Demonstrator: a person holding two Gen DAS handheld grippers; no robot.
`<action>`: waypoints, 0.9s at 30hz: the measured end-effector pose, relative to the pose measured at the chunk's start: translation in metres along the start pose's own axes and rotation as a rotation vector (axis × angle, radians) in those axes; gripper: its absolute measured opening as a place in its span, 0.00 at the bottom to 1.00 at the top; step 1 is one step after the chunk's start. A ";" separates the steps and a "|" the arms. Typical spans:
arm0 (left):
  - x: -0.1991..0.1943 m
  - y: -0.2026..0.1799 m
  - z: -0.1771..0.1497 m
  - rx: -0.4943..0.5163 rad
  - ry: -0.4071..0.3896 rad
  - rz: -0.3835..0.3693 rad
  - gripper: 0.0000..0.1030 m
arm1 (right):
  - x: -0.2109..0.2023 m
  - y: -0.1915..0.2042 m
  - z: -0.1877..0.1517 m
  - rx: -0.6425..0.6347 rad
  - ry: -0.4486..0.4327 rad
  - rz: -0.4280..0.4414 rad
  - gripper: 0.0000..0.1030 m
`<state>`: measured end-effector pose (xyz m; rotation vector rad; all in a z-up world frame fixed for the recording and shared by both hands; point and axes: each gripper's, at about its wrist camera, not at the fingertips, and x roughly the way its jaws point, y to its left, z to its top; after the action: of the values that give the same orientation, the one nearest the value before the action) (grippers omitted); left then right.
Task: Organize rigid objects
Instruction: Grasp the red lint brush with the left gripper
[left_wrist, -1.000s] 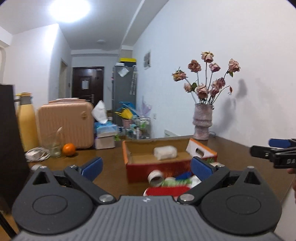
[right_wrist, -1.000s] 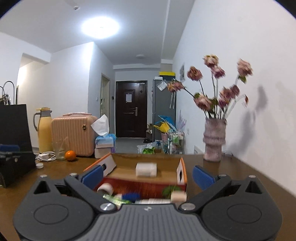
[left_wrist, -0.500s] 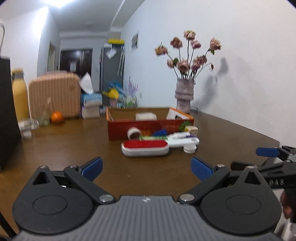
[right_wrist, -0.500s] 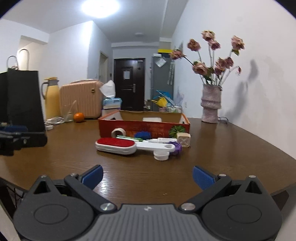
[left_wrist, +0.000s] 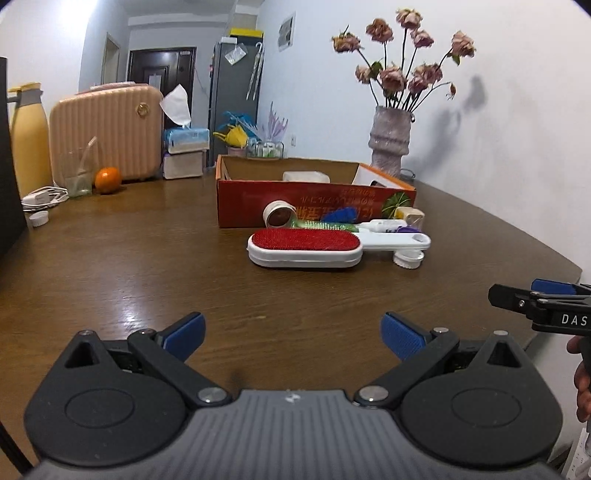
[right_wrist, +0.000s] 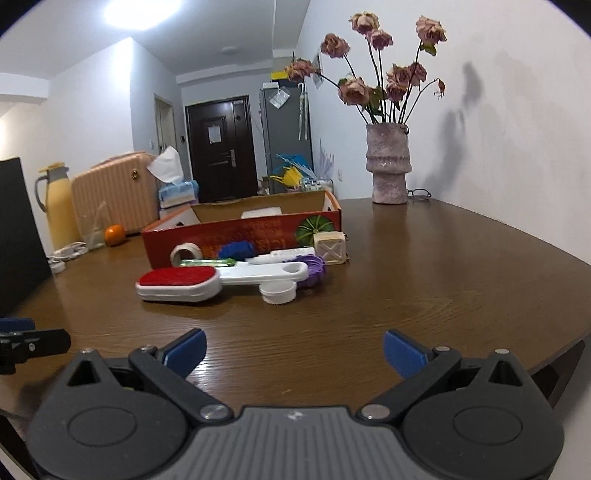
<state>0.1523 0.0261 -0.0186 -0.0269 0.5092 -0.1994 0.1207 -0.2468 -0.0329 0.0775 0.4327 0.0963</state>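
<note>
A red cardboard box (left_wrist: 295, 195) (right_wrist: 258, 230) stands open on the brown table, with a white block (left_wrist: 306, 176) inside. In front of it lie a white lint brush with a red pad (left_wrist: 304, 245) (right_wrist: 179, 282), a tape roll (left_wrist: 279, 215) (right_wrist: 186, 254), a blue item (right_wrist: 236, 249), a white cap (right_wrist: 277, 293), a purple ring (right_wrist: 314, 271) and a beige cube (right_wrist: 329, 248). My left gripper (left_wrist: 291, 332) and right gripper (right_wrist: 293, 350) both hover open and empty over the near part of the table, well short of the pile.
A vase of dried roses (right_wrist: 388, 166) stands at the back right, glasses (right_wrist: 419, 192) beside it. At the back left are a peach suitcase (left_wrist: 107, 133), a yellow flask (left_wrist: 27, 136), an orange (left_wrist: 108, 180), a glass (left_wrist: 77, 173), tissue boxes (left_wrist: 183, 147) and a black bag (right_wrist: 18, 236).
Both grippers have tilted down and drawn nearer to the pile over the table. The brush and small items now sit larger in both views. Nothing was picked up.
</note>
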 end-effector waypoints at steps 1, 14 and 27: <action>0.007 0.001 0.003 0.003 0.006 0.005 1.00 | 0.006 -0.002 0.002 0.001 0.006 -0.001 0.99; 0.106 0.031 0.059 -0.085 0.122 0.015 1.00 | 0.093 -0.024 0.043 0.024 0.071 0.018 0.74; 0.163 0.057 0.072 -0.243 0.132 -0.073 0.85 | 0.159 -0.028 0.066 0.056 0.117 0.058 0.38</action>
<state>0.3374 0.0479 -0.0384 -0.2706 0.6623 -0.2108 0.2939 -0.2611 -0.0421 0.1405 0.5506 0.1465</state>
